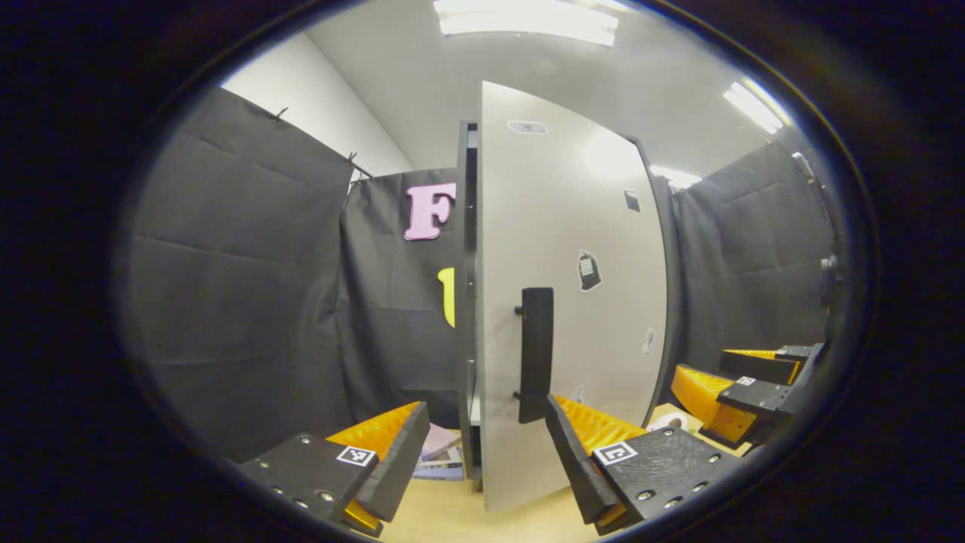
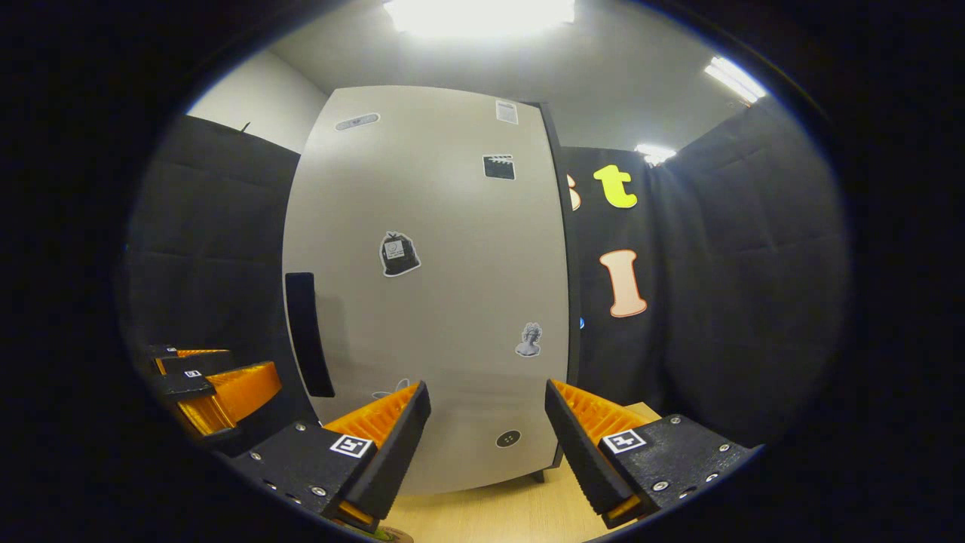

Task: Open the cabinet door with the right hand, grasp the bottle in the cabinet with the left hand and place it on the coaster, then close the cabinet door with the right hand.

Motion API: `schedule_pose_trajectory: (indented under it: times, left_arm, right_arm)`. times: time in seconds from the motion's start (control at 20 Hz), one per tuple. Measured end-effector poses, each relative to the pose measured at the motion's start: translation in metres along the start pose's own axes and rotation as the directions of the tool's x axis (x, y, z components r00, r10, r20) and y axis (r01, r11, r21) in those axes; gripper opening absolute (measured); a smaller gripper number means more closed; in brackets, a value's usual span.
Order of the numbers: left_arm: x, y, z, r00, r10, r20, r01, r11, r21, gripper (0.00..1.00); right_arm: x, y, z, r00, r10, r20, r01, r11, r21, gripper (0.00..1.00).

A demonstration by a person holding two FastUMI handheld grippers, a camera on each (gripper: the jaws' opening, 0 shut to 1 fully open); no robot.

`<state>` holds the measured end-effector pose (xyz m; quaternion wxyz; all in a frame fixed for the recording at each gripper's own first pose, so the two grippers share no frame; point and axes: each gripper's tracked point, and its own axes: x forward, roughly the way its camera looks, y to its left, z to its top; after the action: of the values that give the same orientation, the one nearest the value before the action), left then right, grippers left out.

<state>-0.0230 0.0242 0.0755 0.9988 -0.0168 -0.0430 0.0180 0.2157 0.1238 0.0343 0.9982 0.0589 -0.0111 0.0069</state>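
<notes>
The cabinet door (image 2: pixel 426 302) looks almost shut, its handle (image 1: pixel 536 354) untouched. The left tool (image 1: pixel 482 445) and right tool (image 2: pixel 486 437) are both wide open, holding nothing. I cannot see the bottle. Every step seems left.

A pale wooden surface (image 1: pixel 452 516) carries a tall cabinet (image 1: pixel 469 302) with a light grey door (image 1: pixel 573 302), which stands directly on the wood. In the left gripper view, some flat printed items (image 1: pixel 441 456) lie at the cabinet's foot, low beside its dark frame; what they are is unclear. In the right gripper view the same wood (image 2: pixel 490 513) runs under the door's lower edge, with a small dark foot (image 2: pixel 538 476) resting on it.
</notes>
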Motion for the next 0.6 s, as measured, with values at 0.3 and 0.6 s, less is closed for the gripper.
schedule_pose_trajectory:
  times: [0.3, 0.6]
  left_arm:
    - [-0.015, -0.024, 0.001, 1.000, -0.010, 0.022, 0.010, 1.000, 0.004, 0.91]
    - [-0.021, -0.048, 0.010, 0.997, -0.050, 0.053, 0.048, 0.998, 0.037, 0.91]
  right_arm:
    - [-0.022, -0.018, 0.000, 0.998, -0.056, -0.004, 0.056, 0.998, -0.030, 0.90]
    - [-0.037, -0.019, 0.010, 0.998, -0.059, 0.027, 0.061, 0.996, -0.063, 0.95]
